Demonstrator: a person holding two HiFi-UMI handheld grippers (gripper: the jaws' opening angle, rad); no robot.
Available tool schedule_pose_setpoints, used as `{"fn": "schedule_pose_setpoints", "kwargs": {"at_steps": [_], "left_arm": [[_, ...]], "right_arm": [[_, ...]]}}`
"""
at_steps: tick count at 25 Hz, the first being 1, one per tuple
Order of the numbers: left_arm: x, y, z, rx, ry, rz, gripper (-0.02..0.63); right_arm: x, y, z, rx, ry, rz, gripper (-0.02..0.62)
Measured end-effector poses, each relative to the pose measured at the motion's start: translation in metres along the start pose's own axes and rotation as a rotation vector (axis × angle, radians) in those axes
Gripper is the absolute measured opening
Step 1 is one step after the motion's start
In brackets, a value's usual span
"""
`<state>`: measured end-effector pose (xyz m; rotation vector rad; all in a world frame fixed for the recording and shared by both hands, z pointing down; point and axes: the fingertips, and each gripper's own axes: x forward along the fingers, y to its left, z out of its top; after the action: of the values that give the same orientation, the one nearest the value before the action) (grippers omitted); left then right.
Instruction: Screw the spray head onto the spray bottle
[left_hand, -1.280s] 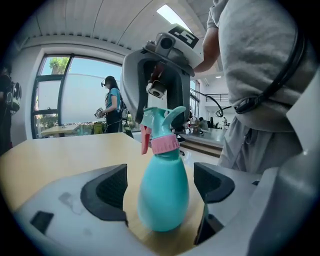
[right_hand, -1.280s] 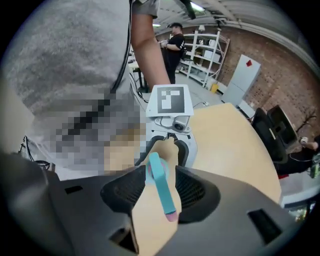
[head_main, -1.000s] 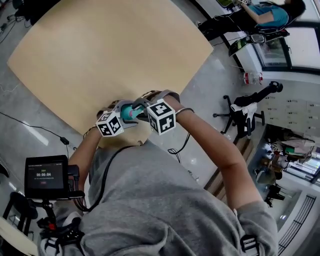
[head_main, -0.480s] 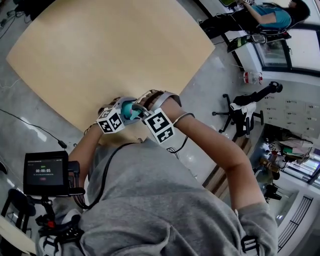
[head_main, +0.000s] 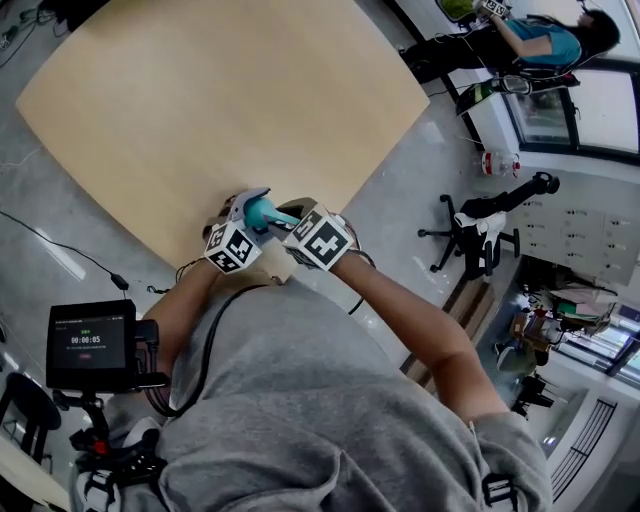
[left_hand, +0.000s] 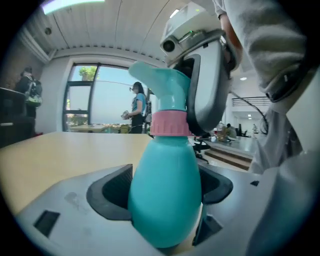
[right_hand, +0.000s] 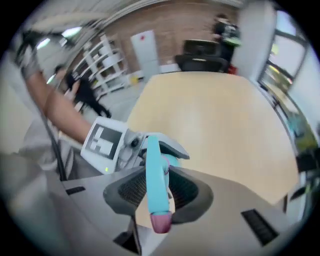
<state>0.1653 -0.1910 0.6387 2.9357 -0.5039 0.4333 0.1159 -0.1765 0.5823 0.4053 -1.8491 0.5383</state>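
Along the near edge of the table, close against the person, both tools meet on one object. On the left, the left gripper is clamped on the round body of the bottle, with a dark pad pressing each flank. I judge it is acting as a vice, to stop the bottle spinning while the top is turned. Above that grip sits the pink collar. Its lower rim looks flush with the bottle's shoulder, so the thread seems mostly or wholly taken up (a guess from the outside only). To the right, the right gripper comes down steeply over the spray head. Its jaws have just been closing with the head between them, and they bracket its neck, which reads as a grip for twisting.

Hidden things, again from the left: the bottle's base drops out of the left gripper view, so I cannot tell whether it stands on the table or hangs above it. The thread lies under the collar. In the right gripper view the head shows only as a thin edge-on strip ending in a pink tip, and that strip covers the spot where the pads actually bite. From the head view little beyond a scrap of teal shows between the two grippers.
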Motion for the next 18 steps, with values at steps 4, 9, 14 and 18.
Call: {"fn": "schedule_pose_setpoints", "kwargs": {"at_steps": [4,9,14,18], "left_arm": [[0.0,0.022,0.0,-0.119,0.013,0.244,0.364],[-0.002,0.022,-0.004,-0.12,0.004,0.225,0.365],[0.001,0.018,-0.004,-0.087,-0.005,0.11,0.365],[0.003,0.011,-0.005,-0.04,-0.007,-0.038,0.365]], "right_arm": [[-0.002,-0.008,0.008,0.329,-0.16,-0.128,0.123],[0.003,0.0,0.005,0.184,-0.135,-0.115,0.127],[-0.031,0.011,0.016,-0.089,-0.114,-0.002,0.201],[-0.097,0.014,0.046,-0.424,-0.175,0.084,0.201]]}}
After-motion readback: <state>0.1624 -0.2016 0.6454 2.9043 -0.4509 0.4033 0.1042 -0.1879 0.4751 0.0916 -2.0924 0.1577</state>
